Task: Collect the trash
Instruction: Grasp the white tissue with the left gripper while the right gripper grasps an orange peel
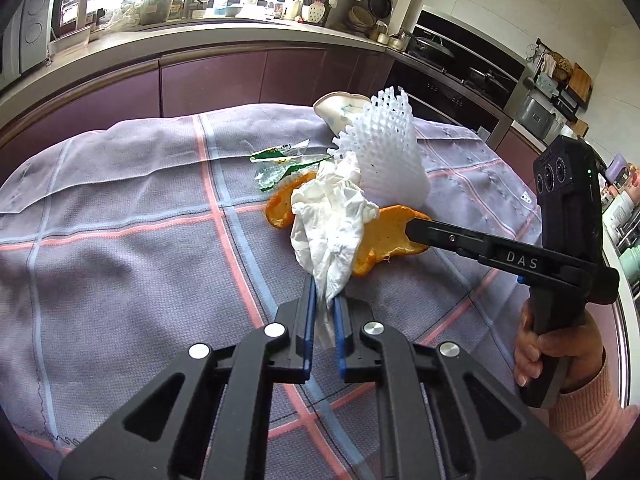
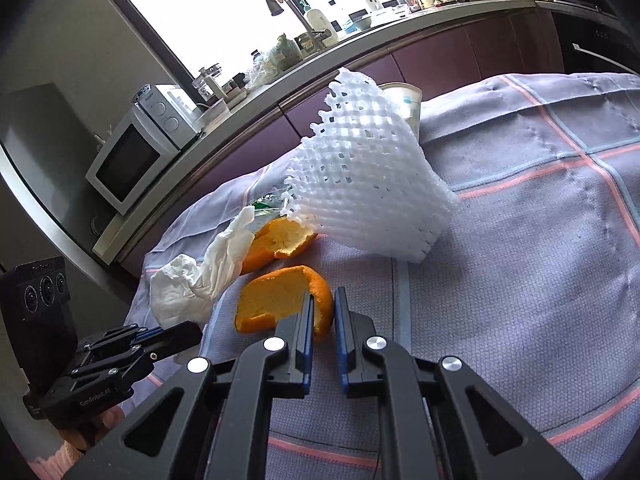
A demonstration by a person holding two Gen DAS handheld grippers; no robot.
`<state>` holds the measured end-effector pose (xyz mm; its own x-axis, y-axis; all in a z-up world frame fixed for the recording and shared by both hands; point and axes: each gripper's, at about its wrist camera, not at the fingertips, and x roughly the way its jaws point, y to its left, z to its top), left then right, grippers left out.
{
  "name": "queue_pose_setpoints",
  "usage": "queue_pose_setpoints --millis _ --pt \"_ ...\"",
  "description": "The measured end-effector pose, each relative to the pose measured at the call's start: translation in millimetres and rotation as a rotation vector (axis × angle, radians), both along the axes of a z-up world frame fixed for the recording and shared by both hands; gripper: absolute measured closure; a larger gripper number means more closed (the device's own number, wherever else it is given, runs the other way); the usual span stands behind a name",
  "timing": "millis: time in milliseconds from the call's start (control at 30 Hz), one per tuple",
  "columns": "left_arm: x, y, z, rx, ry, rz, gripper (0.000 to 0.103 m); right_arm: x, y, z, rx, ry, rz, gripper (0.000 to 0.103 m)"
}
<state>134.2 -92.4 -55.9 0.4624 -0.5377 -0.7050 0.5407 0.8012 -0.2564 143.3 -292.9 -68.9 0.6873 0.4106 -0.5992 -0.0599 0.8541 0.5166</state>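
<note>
**Both grippers clamped on trash, lift not yet made**

A table is seen covered by a checked cloth [image 1: 120,240], and the litter is gathered near its middle. Largest in the pile is a white foam net [image 1: 380,152], propped at about 1 o'clock from the pile's centre in the left wrist view; a pale cup [image 1: 340,110] lies tipped behind it at 12 o'clock. A crumpled tissue [image 1: 332,220] is draped over orange peel, and a green wrapper [image 1: 280,160] lies at 10 o'clock.

The left gripper [image 1: 325,304] is closed on the lower tail of the tissue, which is pinched between the blue pads. The right gripper [image 2: 322,312] is clamped on the rim of the nearer piece of peel [image 2: 280,300]; a second piece of peel [image 2: 276,244] rests just beyond, at 11 o'clock, touching the tissue. A hand [image 1: 556,352] is seen around the right tool's handle.

The step in hand is judged to be the grasp, now made on both sides. A lift is called for next: the tissue is likely to drag across the peel beneath it, so a straight upward pull is advised. No bin is visible, so the drop place cannot be told.
</note>
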Motion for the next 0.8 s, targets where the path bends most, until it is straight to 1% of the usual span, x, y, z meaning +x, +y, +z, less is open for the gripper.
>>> queue_pose_setpoints --millis 100,333,533,800 --pt "-8.4 10.4 7.9 -0.027 -0.013 -0.002 0.095 -3.8 3.0 2.9 0.008 -0.007 0.008 0.094" --pt "-28.7 43.1 25.0 -0.060 -0.048 0.018 0.095 -13.2 14.7 12.5 0.048 -0.035 0.038 0.094" --pt "-47.4 66.8 33.4 -0.054 -0.083 0.032 0.095 -19.3 31.8 25.2 0.070 -0.067 0.079 0.094" --pt "-61.2 107.1 36.8 -0.068 -0.088 0.091 0.095 -20.8 66.0 39.3 0.081 -0.091 0.165 0.094"
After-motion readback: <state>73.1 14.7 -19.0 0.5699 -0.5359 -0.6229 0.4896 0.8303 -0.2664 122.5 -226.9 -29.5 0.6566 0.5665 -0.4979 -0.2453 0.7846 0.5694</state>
